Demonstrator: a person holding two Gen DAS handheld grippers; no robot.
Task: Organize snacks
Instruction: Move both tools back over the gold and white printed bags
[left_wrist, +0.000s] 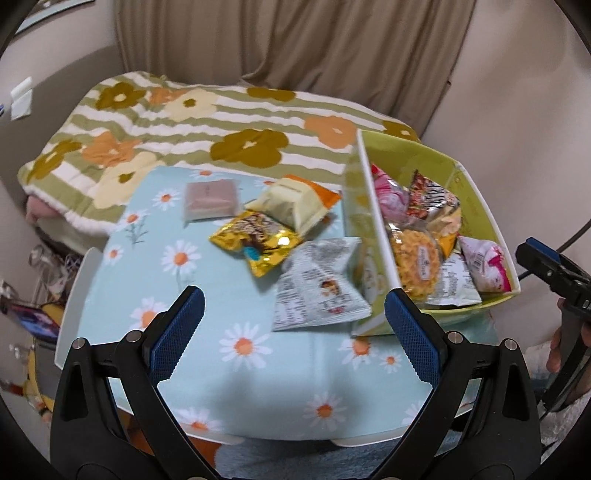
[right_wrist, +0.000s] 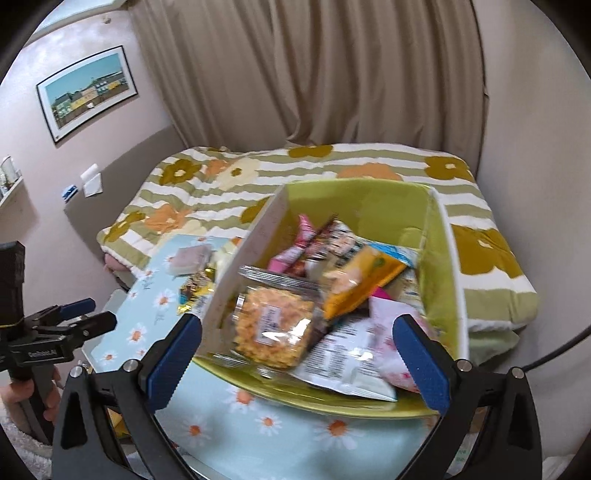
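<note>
A green box (left_wrist: 480, 173) with white rims stands at the table's right side, holding several snack packs, among them a clear pack of orange crackers (left_wrist: 415, 258). The box (right_wrist: 369, 199) and crackers (right_wrist: 273, 328) also show in the right wrist view. Loose on the table lie a white-grey packet (left_wrist: 317, 288), a gold packet (left_wrist: 258, 240), a cream-and-orange bag (left_wrist: 295, 203) and a pink pack (left_wrist: 210, 199). My left gripper (left_wrist: 293, 332) is open and empty, just short of the white-grey packet. My right gripper (right_wrist: 295, 354) is open and empty at the box's near edge.
The table (left_wrist: 207, 384) has a light-blue daisy cloth. Behind it is a bed with a green-striped flower quilt (left_wrist: 207, 125), then curtains. The right gripper shows at the right edge of the left wrist view (left_wrist: 554, 273). Clutter lies on the floor at the left (left_wrist: 33, 317).
</note>
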